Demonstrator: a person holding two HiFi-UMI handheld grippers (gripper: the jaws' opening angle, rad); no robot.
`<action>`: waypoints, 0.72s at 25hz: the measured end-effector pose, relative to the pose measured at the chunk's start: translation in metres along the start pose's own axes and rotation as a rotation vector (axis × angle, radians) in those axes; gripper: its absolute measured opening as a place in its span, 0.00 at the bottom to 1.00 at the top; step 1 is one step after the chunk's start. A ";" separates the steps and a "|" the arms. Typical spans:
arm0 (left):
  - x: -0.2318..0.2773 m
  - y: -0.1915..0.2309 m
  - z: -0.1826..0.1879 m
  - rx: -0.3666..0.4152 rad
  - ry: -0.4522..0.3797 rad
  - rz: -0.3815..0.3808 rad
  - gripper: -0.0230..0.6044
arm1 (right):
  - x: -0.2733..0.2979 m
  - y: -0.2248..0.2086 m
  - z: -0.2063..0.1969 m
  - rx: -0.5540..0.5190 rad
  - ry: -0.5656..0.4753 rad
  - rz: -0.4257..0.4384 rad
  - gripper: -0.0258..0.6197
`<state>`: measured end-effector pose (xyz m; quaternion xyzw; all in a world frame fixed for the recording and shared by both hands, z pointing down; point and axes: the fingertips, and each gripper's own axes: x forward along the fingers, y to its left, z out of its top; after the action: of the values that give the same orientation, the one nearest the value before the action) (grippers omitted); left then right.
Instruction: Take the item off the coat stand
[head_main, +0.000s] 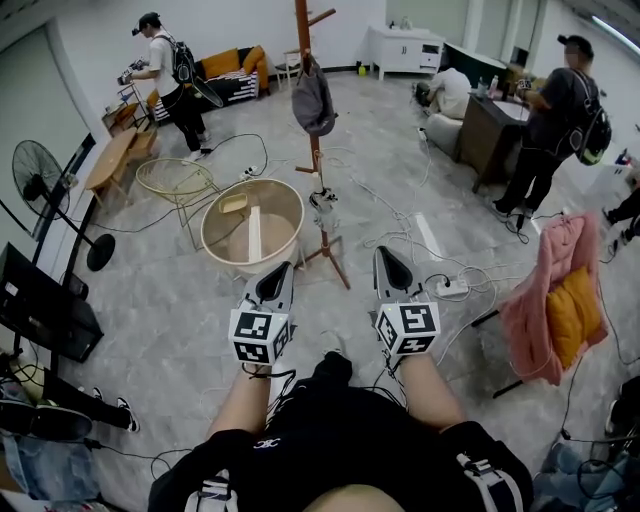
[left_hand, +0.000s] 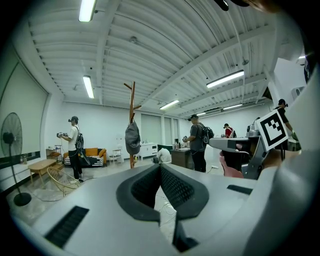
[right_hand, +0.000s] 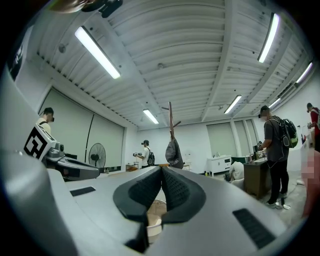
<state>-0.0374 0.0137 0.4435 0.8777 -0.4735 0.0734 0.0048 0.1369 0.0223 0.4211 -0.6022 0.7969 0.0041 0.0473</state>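
Note:
A brown wooden coat stand (head_main: 304, 40) rises in the middle of the room. A grey cap (head_main: 314, 100) hangs from one of its pegs; it also shows as a grey cap (left_hand: 132, 138) in the left gripper view and a grey cap (right_hand: 174, 153) in the right gripper view. My left gripper (head_main: 281, 268) and right gripper (head_main: 383, 252) are held side by side near my body, well short of the stand. Both point toward it with jaws pressed together and nothing between them.
A round beige tub (head_main: 252, 226) and a wire chair (head_main: 176, 180) stand left of the stand's base. Cables and a power strip (head_main: 451, 288) lie on the floor. A pink-draped chair (head_main: 552, 290) is at the right. A standing fan (head_main: 38, 178) is at the left. People stand around the room.

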 end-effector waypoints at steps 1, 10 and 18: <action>0.010 0.003 -0.002 0.005 0.000 -0.006 0.06 | 0.007 -0.004 -0.002 -0.001 -0.003 -0.005 0.07; 0.100 0.039 0.007 -0.019 -0.029 -0.010 0.06 | 0.094 -0.043 -0.004 -0.041 0.002 0.010 0.07; 0.206 0.098 0.014 -0.031 -0.005 -0.013 0.06 | 0.217 -0.082 -0.004 -0.053 0.004 0.029 0.07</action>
<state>-0.0056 -0.2129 0.4511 0.8807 -0.4690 0.0637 0.0174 0.1568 -0.2087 0.4120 -0.5917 0.8052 0.0245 0.0297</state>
